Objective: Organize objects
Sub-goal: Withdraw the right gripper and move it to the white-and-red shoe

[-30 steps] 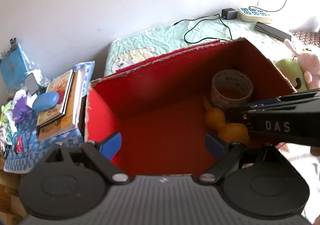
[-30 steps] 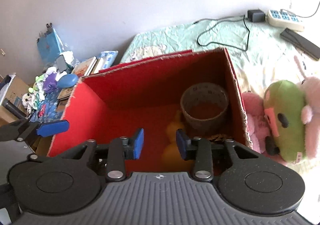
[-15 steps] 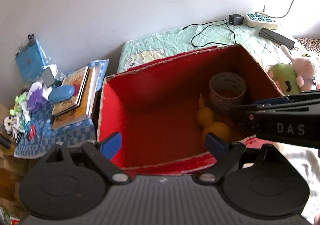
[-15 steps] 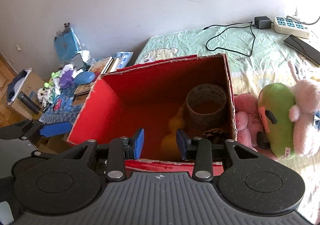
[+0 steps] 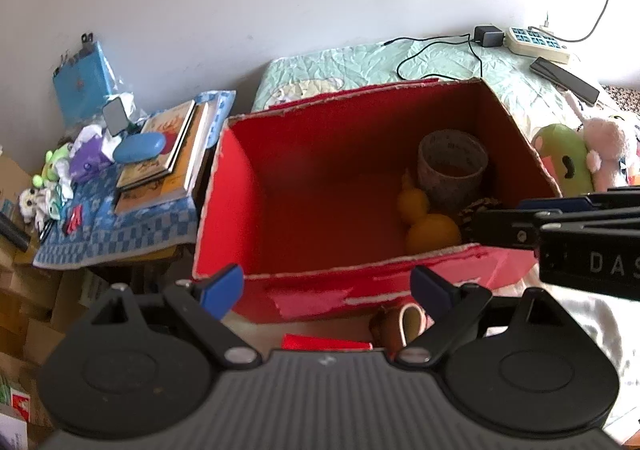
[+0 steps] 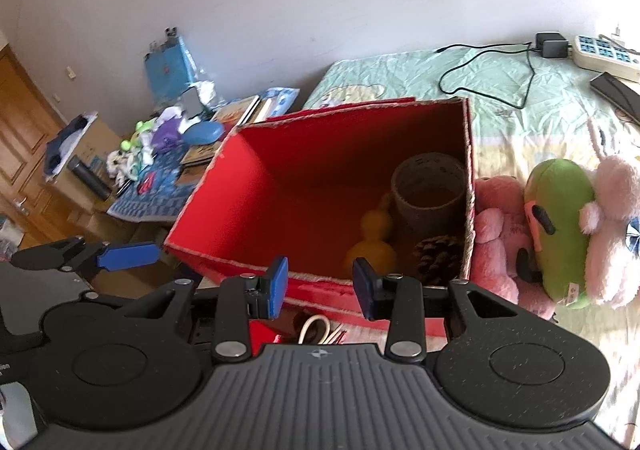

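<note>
A red cardboard box [image 5: 224, 210] [image 6: 208, 206] stands open on the bed. Inside lie a yellow gourd [image 5: 430, 224] [image 6: 372, 246], a patterned tape roll [image 5: 452, 166] [image 6: 430, 190] and a pine cone [image 6: 438, 256] [image 5: 478, 206]. My left gripper [image 5: 326, 288] is open and empty, held above the box's near wall. My right gripper [image 6: 320, 286] is open and empty, also at the near wall; it shows from the side in the left wrist view [image 5: 560, 222]. A mug handle [image 5: 410, 322] [image 6: 316, 328] shows below the box.
Plush toys, green [image 6: 560, 226] and pink [image 6: 496, 234], lie right of the box. A power strip [image 5: 534, 42], charger cable [image 6: 488, 66] and dark remote [image 5: 564, 78] lie on the bed behind. A cluttered side table with books [image 5: 168, 154] stands left.
Both grippers have pulled back and up from inside the box to its near edge. The box's front wall and the mug below it have come into view.
</note>
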